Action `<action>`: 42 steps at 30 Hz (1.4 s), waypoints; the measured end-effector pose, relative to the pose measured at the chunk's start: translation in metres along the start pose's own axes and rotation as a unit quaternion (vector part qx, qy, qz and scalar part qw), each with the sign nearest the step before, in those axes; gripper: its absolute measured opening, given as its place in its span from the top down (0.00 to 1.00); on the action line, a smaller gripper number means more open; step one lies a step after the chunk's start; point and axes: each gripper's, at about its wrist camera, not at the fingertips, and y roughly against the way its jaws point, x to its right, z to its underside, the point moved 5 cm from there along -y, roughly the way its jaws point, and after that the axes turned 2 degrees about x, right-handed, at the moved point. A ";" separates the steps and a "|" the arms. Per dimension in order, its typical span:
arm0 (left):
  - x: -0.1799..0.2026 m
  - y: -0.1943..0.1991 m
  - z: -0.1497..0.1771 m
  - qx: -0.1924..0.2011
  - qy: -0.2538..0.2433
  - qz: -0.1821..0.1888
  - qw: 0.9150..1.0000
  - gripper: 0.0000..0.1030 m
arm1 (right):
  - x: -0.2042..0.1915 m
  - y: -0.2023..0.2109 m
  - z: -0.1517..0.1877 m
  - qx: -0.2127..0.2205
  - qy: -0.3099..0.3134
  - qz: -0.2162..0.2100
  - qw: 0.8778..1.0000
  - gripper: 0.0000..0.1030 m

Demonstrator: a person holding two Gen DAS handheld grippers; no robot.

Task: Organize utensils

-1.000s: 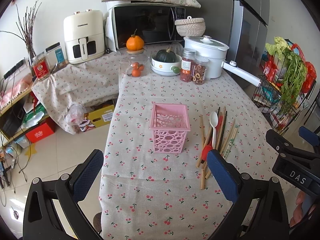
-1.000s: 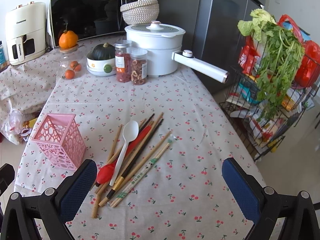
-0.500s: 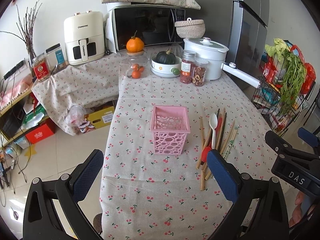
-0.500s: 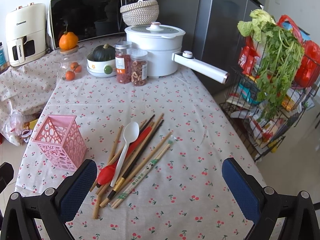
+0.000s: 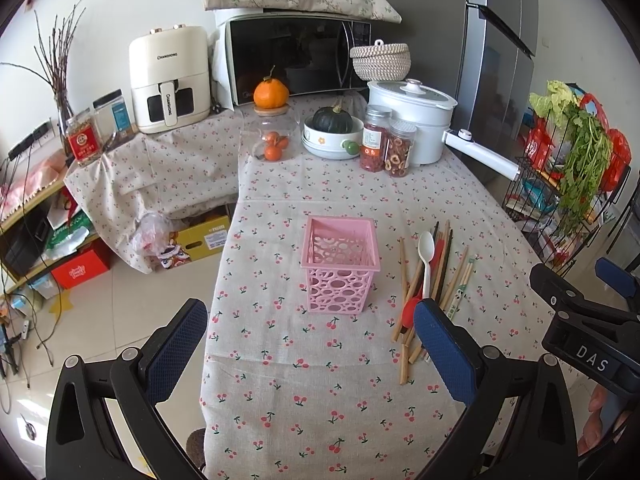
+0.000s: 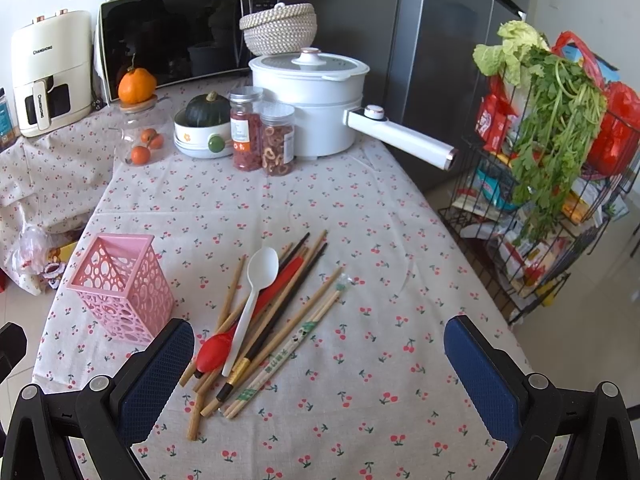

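Observation:
A pink perforated utensil holder (image 5: 340, 266) stands upright and empty on the cherry-print tablecloth; it also shows in the right wrist view (image 6: 122, 286). To its right lies a loose pile: a white spoon (image 6: 254, 292), a red spoon (image 6: 224, 344), and several wooden and dark chopsticks (image 6: 280, 320). The pile shows in the left wrist view (image 5: 430, 276) too. My left gripper (image 5: 310, 340) is open and empty, just short of the holder. My right gripper (image 6: 318, 360) is open and empty, with the pile's near ends between its fingers.
At the table's far end stand a white electric pot (image 6: 310, 100) with a long handle, two spice jars (image 6: 262, 134), a bowl with a squash (image 6: 202, 130), and a glass jar (image 6: 140, 132). A wire rack of greens (image 6: 552, 152) stands right of the table.
Both grippers have edged slightly forward toward the holder and the utensil pile. Nothing on the table has moved.

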 end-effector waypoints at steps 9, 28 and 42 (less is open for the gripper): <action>-0.002 0.008 -0.006 0.013 0.002 0.002 1.000 0.00 | 0.001 0.007 -0.005 0.015 -0.011 -0.005 1.000 0.00; -0.006 0.018 -0.022 0.036 0.013 0.010 0.999 0.00 | 0.014 0.015 -0.028 0.025 -0.031 0.007 0.999 0.00; 0.023 -0.042 -0.063 -0.075 -0.037 0.057 0.995 0.00 | 0.058 -0.053 -0.063 -0.065 -0.050 -0.019 0.996 0.00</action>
